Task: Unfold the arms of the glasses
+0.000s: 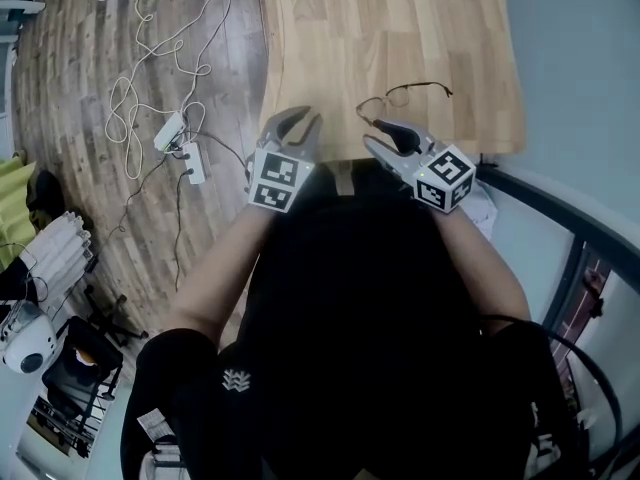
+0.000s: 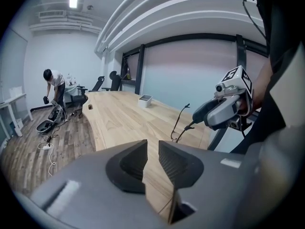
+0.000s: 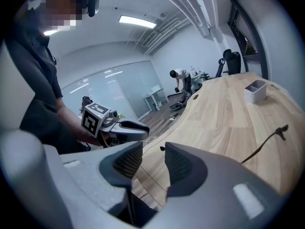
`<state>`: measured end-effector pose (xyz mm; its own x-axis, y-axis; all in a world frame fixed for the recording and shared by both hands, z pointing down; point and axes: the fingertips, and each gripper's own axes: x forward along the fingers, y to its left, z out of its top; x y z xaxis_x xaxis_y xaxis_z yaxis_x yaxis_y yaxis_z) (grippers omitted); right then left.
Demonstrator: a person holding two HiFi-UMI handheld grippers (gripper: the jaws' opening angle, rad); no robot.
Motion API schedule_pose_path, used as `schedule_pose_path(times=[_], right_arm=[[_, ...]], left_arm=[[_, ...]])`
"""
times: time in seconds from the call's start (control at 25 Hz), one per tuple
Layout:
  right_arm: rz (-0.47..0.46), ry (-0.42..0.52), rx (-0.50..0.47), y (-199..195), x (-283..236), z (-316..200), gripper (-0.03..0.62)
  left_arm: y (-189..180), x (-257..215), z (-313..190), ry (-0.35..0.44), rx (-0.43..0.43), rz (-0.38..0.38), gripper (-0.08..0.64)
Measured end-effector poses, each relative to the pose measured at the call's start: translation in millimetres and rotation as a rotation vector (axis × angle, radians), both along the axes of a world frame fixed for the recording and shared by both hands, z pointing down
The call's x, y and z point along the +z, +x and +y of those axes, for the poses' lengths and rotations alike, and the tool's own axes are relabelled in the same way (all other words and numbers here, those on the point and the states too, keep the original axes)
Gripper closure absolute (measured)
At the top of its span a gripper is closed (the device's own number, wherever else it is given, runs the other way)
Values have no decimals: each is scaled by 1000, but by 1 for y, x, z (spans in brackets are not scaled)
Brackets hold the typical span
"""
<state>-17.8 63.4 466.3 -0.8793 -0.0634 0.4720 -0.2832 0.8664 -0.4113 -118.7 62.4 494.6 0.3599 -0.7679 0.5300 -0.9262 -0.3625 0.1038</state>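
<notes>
The left gripper (image 1: 292, 128) is hovering with jaws parted, holding nothing. The right gripper (image 1: 385, 140) is hanging unclenched too. Just ahead of its tips, the glasses (image 1: 400, 98) are lying on the table (image 1: 340, 28). A one-sided nudge is likely to send the light frame skidding, and a hard pinch could bend it. The frame is showing as thin dark wire, with one arm seemingly swung out.

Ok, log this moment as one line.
left gripper: jaws open, empty | right gripper: jaws open, at glasses | glasses: on table
</notes>
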Motion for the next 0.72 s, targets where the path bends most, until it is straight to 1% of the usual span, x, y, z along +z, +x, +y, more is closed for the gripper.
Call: schedule_pose_path(times=[0.24, 0.44, 0.56, 0.72], right_arm=[[-44, 0, -29, -8, -11, 12, 454], [-51, 58, -45, 4, -20, 7, 454], [-61, 116, -12, 17, -30, -3, 454], [-47, 235, 44, 36, -46, -26, 454]], left_arm=[[-6, -12, 12, 24, -13, 7, 483], [-11, -19, 8, 45, -50, 4, 483], [-9, -34, 8, 77, -76, 0, 484], [-5, -57, 2, 138, -132, -8, 513]])
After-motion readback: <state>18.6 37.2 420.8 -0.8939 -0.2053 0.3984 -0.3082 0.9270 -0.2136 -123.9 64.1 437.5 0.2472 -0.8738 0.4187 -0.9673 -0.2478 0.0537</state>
